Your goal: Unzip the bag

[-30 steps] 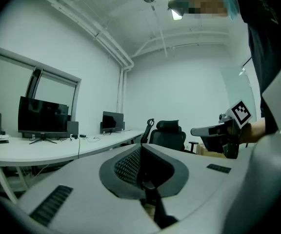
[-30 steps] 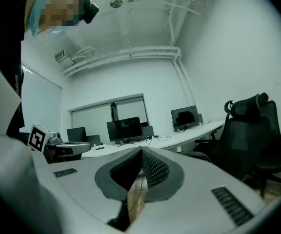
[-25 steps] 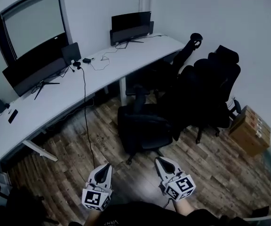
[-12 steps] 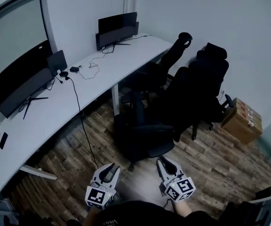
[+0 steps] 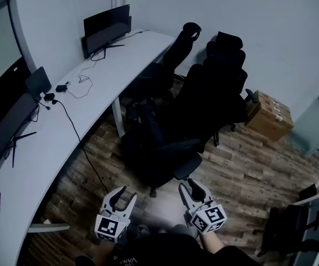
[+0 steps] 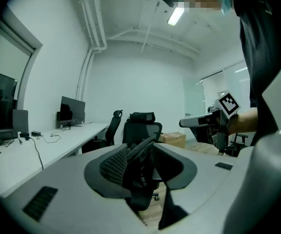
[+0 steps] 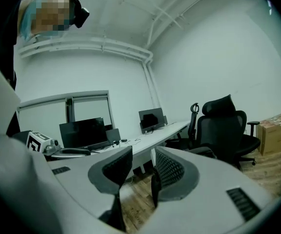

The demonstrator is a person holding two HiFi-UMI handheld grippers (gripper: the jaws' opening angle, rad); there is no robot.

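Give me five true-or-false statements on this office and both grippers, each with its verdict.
1. A cardboard box sits on the floor. True.
2. The left gripper is clamped on a zipper. False: its jaws have just been opening and stand apart, empty; no bag shows.
3. Black chairs stand beside the desk. True.
4. The right gripper is shut. False: its jaws have just been opening and stand apart with nothing between them.
5. The desk is bare. False: monitors stand on it.
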